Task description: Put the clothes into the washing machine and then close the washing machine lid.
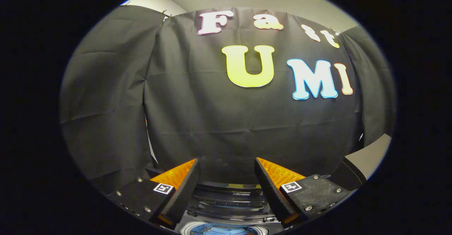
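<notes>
Hovered over the washing machine (229,201), tongs (227,173) spread wide and pinching nothing, drum mouth facing up with blue clothes (220,230) inside.

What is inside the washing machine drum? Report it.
Something blue lies in the washing machine drum, probably clothes; the rest is hidden below. The hand-held gripper hangs open above it, holding nothing.

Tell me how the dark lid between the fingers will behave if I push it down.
Probably stiff: the lid shows hard, straight ridges, so it should move as a panel rather than flex. Its glossy surface may let the open gripper slip when pressing. Judging by its stacked sections, it likely folds or hinges, so it could drop suddenly.
</notes>
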The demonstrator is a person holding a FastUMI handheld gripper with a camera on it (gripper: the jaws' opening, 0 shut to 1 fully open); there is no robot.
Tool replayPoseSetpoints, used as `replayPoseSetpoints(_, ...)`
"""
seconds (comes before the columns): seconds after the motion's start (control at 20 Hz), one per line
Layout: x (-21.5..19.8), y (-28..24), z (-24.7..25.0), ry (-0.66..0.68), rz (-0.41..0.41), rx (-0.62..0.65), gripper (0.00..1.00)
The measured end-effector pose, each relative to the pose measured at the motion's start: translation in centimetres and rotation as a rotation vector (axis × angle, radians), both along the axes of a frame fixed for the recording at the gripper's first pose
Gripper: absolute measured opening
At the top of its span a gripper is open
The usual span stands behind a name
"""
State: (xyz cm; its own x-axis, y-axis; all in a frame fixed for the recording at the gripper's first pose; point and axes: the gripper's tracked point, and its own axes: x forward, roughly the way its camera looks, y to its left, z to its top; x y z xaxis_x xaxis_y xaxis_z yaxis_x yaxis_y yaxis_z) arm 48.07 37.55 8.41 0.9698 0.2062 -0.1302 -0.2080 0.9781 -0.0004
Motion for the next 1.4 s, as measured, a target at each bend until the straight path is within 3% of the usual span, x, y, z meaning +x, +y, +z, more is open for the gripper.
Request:
replayPoseSetpoints(0.4, 2.6, -0.3, -3.5, 0.118, -0.048, -0.007, 0.95)
replayPoseSetpoints(0.65, 2.4, -0.5, -3.7, 0.103, -0.054, -0.001, 0.96)
replayPoseSetpoints(1.4, -4.6, -0.6, -4.0, 0.000, -0.045, -0.005, 0.96)
